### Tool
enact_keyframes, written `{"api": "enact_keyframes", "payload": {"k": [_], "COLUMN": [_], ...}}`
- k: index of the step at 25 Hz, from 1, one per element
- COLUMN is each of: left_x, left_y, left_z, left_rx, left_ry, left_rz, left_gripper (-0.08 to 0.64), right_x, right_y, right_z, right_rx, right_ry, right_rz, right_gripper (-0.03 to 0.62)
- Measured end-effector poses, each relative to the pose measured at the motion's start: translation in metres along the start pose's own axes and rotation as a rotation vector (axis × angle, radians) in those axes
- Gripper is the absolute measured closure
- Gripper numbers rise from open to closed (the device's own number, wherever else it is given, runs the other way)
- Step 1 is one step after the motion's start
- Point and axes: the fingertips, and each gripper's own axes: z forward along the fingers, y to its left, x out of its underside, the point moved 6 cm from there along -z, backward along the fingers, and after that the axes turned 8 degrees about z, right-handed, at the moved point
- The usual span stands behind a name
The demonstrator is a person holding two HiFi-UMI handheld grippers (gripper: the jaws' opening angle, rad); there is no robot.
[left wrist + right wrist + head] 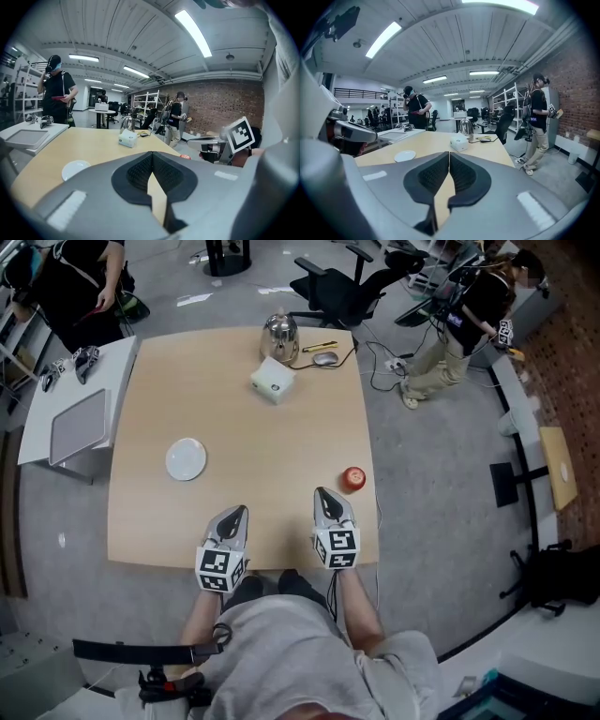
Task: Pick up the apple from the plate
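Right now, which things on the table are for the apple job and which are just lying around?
For the job: apple, lying on the table; empty plate; left gripper and right gripper, both shut and empty.
Just lying about: kettle, white box, mouse.

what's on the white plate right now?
Nothing: the white plate is bare in the head view. The apple sits on the table by its right edge. What's under the plate is covered.
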Motion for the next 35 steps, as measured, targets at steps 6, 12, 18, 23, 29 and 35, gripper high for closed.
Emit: {"api": "enact_keyframes", "payload": {"k": [6,12,18,23,29,35], "left_x": [-0.003,-0.008,-0.017,-0.012,-0.009,-0.01], "left_y": [0.015,0.028,0.051,0.052,0.057,0.056], "left_z": [-0.016,-0.027,-0.048,-0.052,-0.055,-0.054], "left_rx": [-0.034,-0.056,-0.064,-0.069,-0.073,-0.069], "left_ry": [-0.019,-0.039,-0.054,-0.064,-0.071,-0.071], "left_rz": [0.01,0.013,0.011,0.01,0.012,0.013], "left_gripper": [0.541,0.541,0.54,0.541,0.54,0.541], "right_x": [-0.008,-0.015,-0.028,-0.02,-0.013,-0.013], "right_y": [0.029,0.054,0.089,0.096,0.104,0.1], "right_z": [0.004,0.008,0.012,0.01,0.008,0.004], "right_rx": [-0.032,-0.075,-0.095,-0.114,-0.13,-0.127], "right_ry": [-0.016,-0.018,-0.019,-0.018,-0.009,-0.011], "right_rz": [0.029,0.019,0.004,-0.009,-0.024,-0.025], "right_gripper": [0.584,0.585,0.586,0.586,0.586,0.586]}}
